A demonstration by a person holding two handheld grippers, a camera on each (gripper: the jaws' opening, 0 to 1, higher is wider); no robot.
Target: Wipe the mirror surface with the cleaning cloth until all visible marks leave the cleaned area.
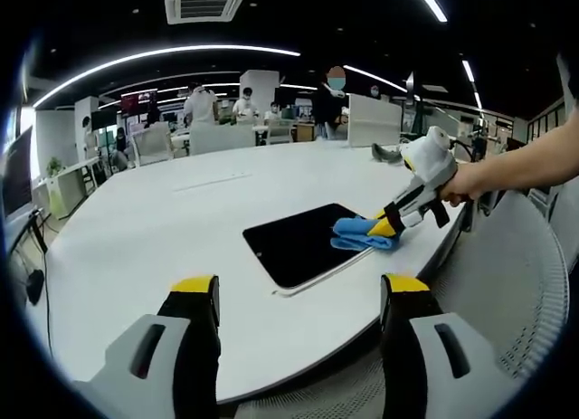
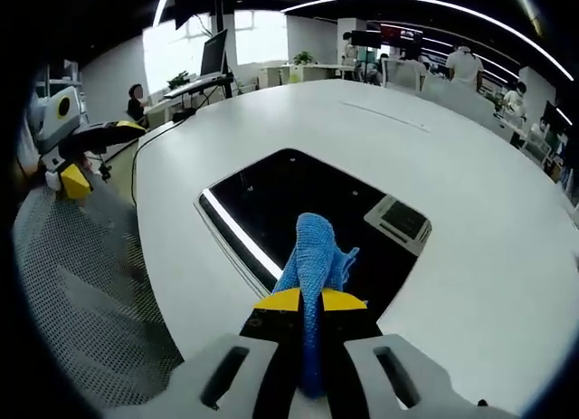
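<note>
Behind everything I see an open office with ring-shaped ceiling lights, desks, monitors and several people standing or seated at 12 o'clock in the left gripper view.

My right gripper [image 2: 308, 301], in its own view, has its yellow-tipped jaws pressed together on the blue folded cleaning cloth [image 2: 312, 261]. The cloth runs up from between the jaws toward 12 o'clock and its free end lies on the dark rectangular mirror [image 2: 298, 197], which reflects a ceiling light strip and an air vent. In the left gripper view I see that same gripper [image 1: 387, 225] at 2 o'clock, held by a bare hand [image 1: 469, 182], its tip down on the cloth [image 1: 362, 233] at the mirror's [image 1: 298, 242] right corner.

My left gripper [image 1: 298, 297] hangs above the near edge of the large white round-edged table [image 1: 163, 220], jaws wide apart with nothing between them; the mirror lies just beyond them toward 12 o'clock. From the right gripper view that gripper [image 2: 77, 179] sits at 9 o'clock, off the table [image 2: 470, 193] edge.

A grey mesh chair back [image 1: 516, 274] stands at 4 o'clock in the left gripper view, beside the table.
</note>
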